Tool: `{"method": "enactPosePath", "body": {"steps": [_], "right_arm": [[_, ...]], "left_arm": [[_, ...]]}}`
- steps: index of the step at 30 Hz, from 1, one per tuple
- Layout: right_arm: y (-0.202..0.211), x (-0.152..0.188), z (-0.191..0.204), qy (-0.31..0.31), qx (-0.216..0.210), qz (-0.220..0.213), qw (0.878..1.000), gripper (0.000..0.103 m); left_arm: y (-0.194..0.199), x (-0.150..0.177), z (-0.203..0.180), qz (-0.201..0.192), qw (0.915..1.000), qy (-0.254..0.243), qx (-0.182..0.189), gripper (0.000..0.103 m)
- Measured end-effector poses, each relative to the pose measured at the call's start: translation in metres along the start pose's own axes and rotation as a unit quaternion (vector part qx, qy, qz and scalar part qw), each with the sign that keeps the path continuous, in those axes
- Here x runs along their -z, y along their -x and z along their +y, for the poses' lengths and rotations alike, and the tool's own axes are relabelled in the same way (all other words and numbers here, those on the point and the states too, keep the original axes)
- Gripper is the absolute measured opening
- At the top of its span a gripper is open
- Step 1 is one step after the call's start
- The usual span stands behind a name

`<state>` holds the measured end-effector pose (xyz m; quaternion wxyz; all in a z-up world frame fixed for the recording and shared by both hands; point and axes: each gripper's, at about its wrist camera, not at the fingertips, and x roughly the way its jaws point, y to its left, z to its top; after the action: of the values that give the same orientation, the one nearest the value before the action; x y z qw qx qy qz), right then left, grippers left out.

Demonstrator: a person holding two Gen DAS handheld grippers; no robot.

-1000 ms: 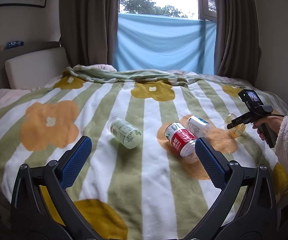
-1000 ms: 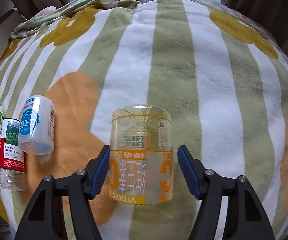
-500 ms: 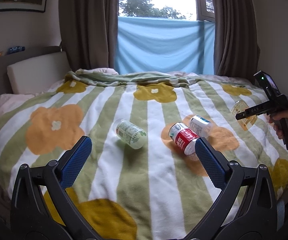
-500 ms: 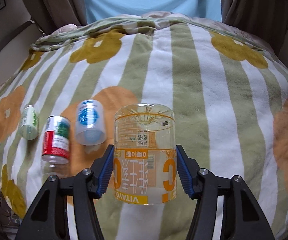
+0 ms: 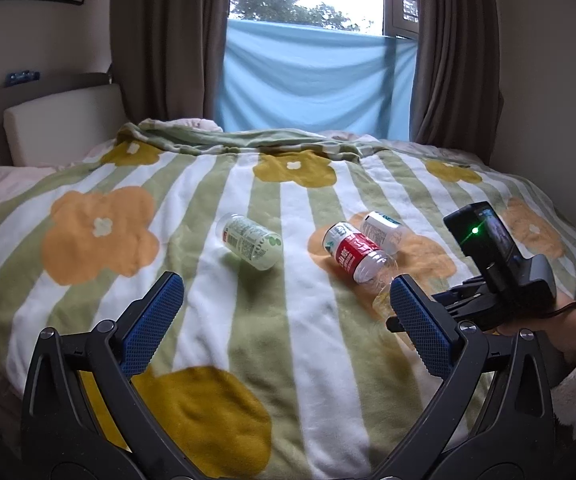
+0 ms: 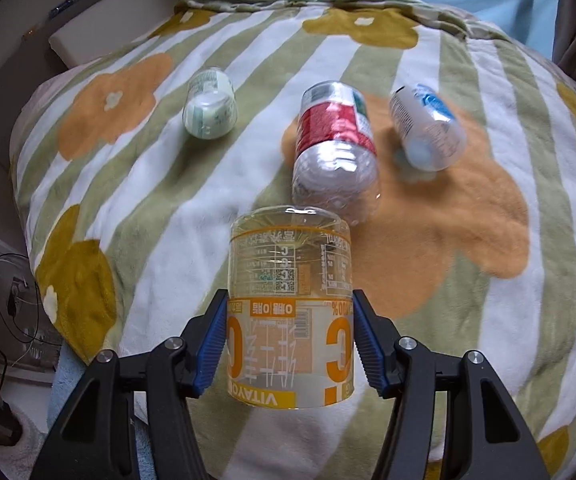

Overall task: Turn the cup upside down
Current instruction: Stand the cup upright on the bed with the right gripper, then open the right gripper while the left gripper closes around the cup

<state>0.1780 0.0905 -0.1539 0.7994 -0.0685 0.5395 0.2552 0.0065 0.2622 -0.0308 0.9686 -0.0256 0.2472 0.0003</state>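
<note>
You have four cut bottle cups: one orange cup (image 6: 290,320), one green-label cup (image 6: 209,110), one red-label cup (image 6: 334,148), one blue-label cup (image 6: 428,126); two grippers.

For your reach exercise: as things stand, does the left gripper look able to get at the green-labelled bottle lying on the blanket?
Probably yes. The left gripper is open and holds nothing, and the green-labelled bottle lies on its side ahead of it with only bare blanket between. The red-labelled bottle lies apart, to the right.

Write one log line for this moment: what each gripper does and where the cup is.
left gripper: open, idle | right gripper: shut on cup | cup: above blanket, label inverted | three bottles lying
</note>
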Motion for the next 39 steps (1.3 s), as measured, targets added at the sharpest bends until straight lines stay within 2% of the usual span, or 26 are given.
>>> {"method": "enactPosePath", "body": {"steps": [8,12,18,20,21,22,25,27,29,31,34,36,39], "right_arm": [[-0.016,-0.003,0.008,0.006,0.021,0.046,0.999,0.055],[-0.028,-0.005,0.008,0.008,0.024,0.071,0.997,0.055],[-0.033,-0.006,0.013,0.024,0.029,0.073,0.997,0.057],[-0.031,-0.005,0.012,0.023,0.015,0.066,0.997,0.072],[-0.028,-0.003,0.012,0.021,0.009,0.058,0.998,0.090],[-0.023,-0.002,0.011,0.021,0.005,0.047,0.999,0.101],[-0.005,0.006,0.006,0.021,-0.010,0.014,1.000,0.103],[0.013,0.015,-0.001,0.015,-0.025,-0.028,0.999,0.102],[0.032,0.026,-0.006,0.015,-0.019,-0.066,0.998,0.103],[0.051,0.037,-0.010,0.026,-0.003,-0.097,0.995,0.103],[0.082,0.058,-0.022,0.021,0.013,-0.162,0.986,0.103],[0.097,0.074,-0.031,0.007,0.010,-0.210,0.978,0.103],[0.108,0.091,-0.038,-0.010,0.005,-0.263,0.965,0.103]], "left_arm": [[-0.002,0.005,0.022,0.017,0.9990,0.039,0.012,0.103],[-0.004,0.006,0.022,0.021,0.9990,0.038,0.010,0.103],[-0.010,0.004,0.021,0.034,0.9986,0.040,0.009,0.103],[-0.014,0.002,0.020,0.047,0.9979,0.044,0.007,0.103],[-0.016,0.001,0.019,0.054,0.9975,0.045,0.007,0.103],[-0.019,-0.001,0.018,0.061,0.9970,0.046,0.008,0.103],[-0.028,-0.012,0.013,0.086,0.9949,0.052,0.013,0.103],[-0.035,-0.022,0.009,0.105,0.9916,0.068,0.031,0.103],[-0.047,-0.033,0.001,0.129,0.9865,0.087,0.051,0.103],[-0.066,-0.041,-0.012,0.174,0.9782,0.092,0.066,0.103],[-0.101,-0.050,-0.040,0.261,0.9603,0.068,0.073,0.103],[-0.124,-0.050,-0.059,0.307,0.9484,0.051,0.058,0.103],[-0.159,-0.039,-0.082,0.378,0.9237,0.042,0.051,0.103]]}}
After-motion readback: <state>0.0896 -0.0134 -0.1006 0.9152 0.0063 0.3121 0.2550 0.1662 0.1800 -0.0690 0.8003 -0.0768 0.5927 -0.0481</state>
